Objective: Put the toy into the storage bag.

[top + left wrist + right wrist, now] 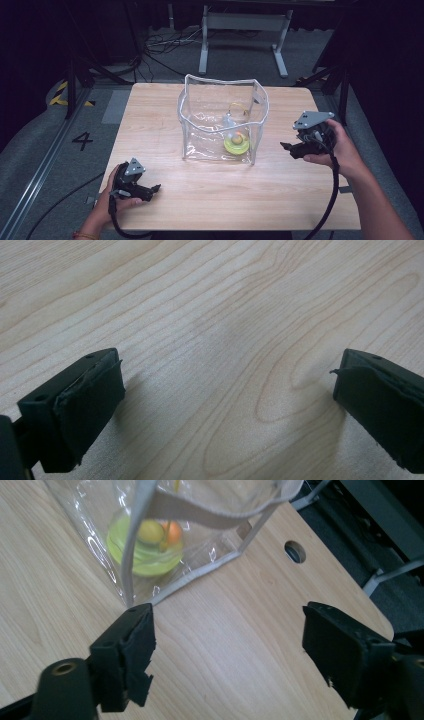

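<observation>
A clear plastic bag [222, 122] with grey trim stands upright near the middle of the wooden table [165, 200], its mouth open to the ceiling. Down inside it, on the bottom, lies a lime-green round toy [236, 143] with a yellow and an orange ball on top, seen through the wall in the right gripper view [145, 547] too.

Over on the right, the right gripper [290, 147] sits in the person's hand just beside the bag's right edge, jaws pointing at it and standing wide apart with nothing between them. In its own view, the bag's lower corner [131, 597] lies just past the left jaw, and bare wood fills the gap.

On the left, the left gripper [156, 189] rests low near the front edge of the table, well apart from the bag. Its jaws are spread wide as well, with only wood grain between them in the left gripper view [227, 385].
</observation>
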Tool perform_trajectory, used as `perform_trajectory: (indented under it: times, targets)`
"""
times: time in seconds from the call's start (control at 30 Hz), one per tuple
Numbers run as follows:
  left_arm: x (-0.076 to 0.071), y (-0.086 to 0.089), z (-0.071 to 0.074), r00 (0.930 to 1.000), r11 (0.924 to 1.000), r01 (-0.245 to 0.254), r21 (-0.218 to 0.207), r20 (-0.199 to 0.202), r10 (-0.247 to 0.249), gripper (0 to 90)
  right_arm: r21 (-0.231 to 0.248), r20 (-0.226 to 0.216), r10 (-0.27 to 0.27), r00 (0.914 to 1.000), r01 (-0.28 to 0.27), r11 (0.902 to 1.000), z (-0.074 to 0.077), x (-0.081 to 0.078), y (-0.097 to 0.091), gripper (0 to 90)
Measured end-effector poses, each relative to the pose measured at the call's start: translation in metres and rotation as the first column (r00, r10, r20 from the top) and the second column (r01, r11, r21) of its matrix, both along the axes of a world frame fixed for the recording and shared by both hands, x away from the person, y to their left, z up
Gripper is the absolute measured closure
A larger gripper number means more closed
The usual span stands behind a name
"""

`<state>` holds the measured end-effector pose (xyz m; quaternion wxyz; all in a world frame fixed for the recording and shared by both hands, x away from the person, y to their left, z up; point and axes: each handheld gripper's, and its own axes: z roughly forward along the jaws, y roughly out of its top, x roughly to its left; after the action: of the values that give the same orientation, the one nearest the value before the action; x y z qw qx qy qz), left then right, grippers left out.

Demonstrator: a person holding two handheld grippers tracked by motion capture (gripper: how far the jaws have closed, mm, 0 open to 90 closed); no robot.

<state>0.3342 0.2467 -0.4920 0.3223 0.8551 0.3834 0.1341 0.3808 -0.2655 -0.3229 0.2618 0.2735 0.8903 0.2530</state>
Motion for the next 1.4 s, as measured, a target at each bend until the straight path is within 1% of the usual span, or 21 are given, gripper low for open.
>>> perform_trajectory:
  times: [0.17,0.2,0.23,0.3,0.33,0.4,0.47,0.6,0.67,0.83,0.93,0.97,1.03,1.13,1.2,1.23,1.27,1.3,1.33,1.37,1.4]
  targets:
    - [0.000,0.000,0.000,1.0000,1.0000,0.000,0.000,0.000,0.000,0.3,0.021,-0.022,-0.017,0.9996,0.017,0.9996,-0.023,-0.005,-0.011,20.2]
    - [0.000,0.000,0.000,1.0000,1.0000,0.000,0.000,0.000,0.000,0.3,0.021,-0.022,-0.017,0.9996,0.017,0.9996,-0.023,-0.005,-0.011,20.2]
    - [0.000,0.000,0.000,1.0000,1.0000,0.000,0.000,0.000,0.000,0.3,0.030,-0.028,-0.024,0.9993,0.025,0.9992,-0.029,-0.006,-0.013,19.8]
    - [0.000,0.000,0.000,1.0000,1.0000,0.000,0.000,0.000,0.000,0.3,0.039,-0.021,-0.032,0.9993,0.033,0.9987,-0.038,-0.008,-0.016,19.8]
    - [0.000,0.000,0.000,1.0000,1.0000,-0.001,0.000,0.000,0.001,0.3,0.048,-0.022,-0.036,0.9991,0.037,0.9982,-0.049,-0.009,-0.019,19.4]
    - [0.000,0.000,0.000,1.0000,1.0000,-0.003,0.000,0.000,0.003,0.3,0.050,-0.027,-0.048,0.9985,0.050,0.9975,-0.060,-0.011,-0.022,19.1]
    - [0.000,0.000,0.000,1.0000,1.0000,-0.003,0.000,0.000,0.003,0.3,0.048,-0.027,-0.051,0.9984,0.052,0.9975,-0.064,-0.011,-0.023,19.1]
    - [0.000,0.000,0.000,1.0000,1.0000,-0.004,0.000,0.000,0.004,0.3,0.066,-0.031,-0.067,0.9973,0.069,0.9955,-0.084,-0.018,-0.031,18.6]
    - [0.000,0.000,0.000,1.0000,1.0000,-0.004,0.000,0.000,0.004,0.3,0.071,-0.031,-0.070,0.9971,0.072,0.9949,-0.091,-0.021,-0.035,17.7]
    - [0.000,0.000,0.000,1.0000,1.0000,-0.004,0.000,0.000,0.004,0.2,0.124,-0.033,-0.099,0.9945,0.102,0.9870,-0.111,-0.030,-0.053,17.5]
    - [0.000,0.000,0.000,1.0000,1.0000,-0.003,0.000,-0.001,0.003,0.2,0.148,-0.044,-0.126,0.9911,0.131,0.9802,-0.122,-0.034,-0.062,17.5]
    - [0.000,0.000,0.000,1.0000,1.0000,-0.003,0.001,0.000,0.003,0.2,0.153,-0.057,-0.142,0.9883,0.149,0.9770,-0.127,-0.036,-0.066,17.5]
    - [0.000,0.000,0.000,1.0000,1.0000,-0.003,-0.001,-0.002,0.003,0.2,0.163,-0.058,-0.160,0.9853,0.168,0.9723,-0.137,-0.041,-0.075,17.6]
    - [0.000,0.000,0.000,1.0000,1.0000,-0.003,0.001,0.000,0.003,0.2,0.195,-0.069,-0.197,0.9779,0.207,0.9587,-0.146,-0.046,-0.083,19.0]
    - [0.000,0.000,0.000,1.0000,1.0000,-0.003,0.000,-0.001,0.003,0.2,0.210,-0.075,-0.205,0.9758,0.217,0.9535,-0.151,-0.051,-0.088,19.0]
    - [0.000,0.000,0.000,1.0000,1.0000,-0.003,0.000,-0.001,0.003,0.2,0.210,-0.075,-0.205,0.9758,0.217,0.9535,-0.151,-0.051,-0.088,19.0]
    - [0.000,0.000,0.000,1.0000,1.0000,-0.002,0.000,-0.002,0.002,0.2,0.235,-0.094,-0.225,0.9699,0.241,0.9416,-0.158,-0.056,-0.094,19.0]
    - [0.000,0.000,0.000,1.0000,1.0000,-0.002,0.000,-0.002,0.002,0.2,0.235,-0.094,-0.225,0.9699,0.241,0.9416,-0.158,-0.056,-0.094,19.0]
    - [0.001,0.000,0.000,1.0000,1.0000,-0.001,0.002,-0.004,0.001,0.2,0.246,-0.104,-0.231,0.9674,0.250,0.9366,-0.161,-0.057,-0.096,19.0]
    - [0.001,0.000,0.000,1.0000,1.0000,-0.001,0.003,-0.003,0.001,0.2,0.260,-0.113,-0.254,0.9604,0.276,0.9253,-0.166,-0.059,-0.099,18.4]
    - [0.001,0.000,0.000,1.0000,1.0000,0.001,0.003,0.002,-0.001,0.2,0.293,-0.116,-0.273,0.9551,0.295,0.9094,-0.171,-0.061,-0.102,17.2]
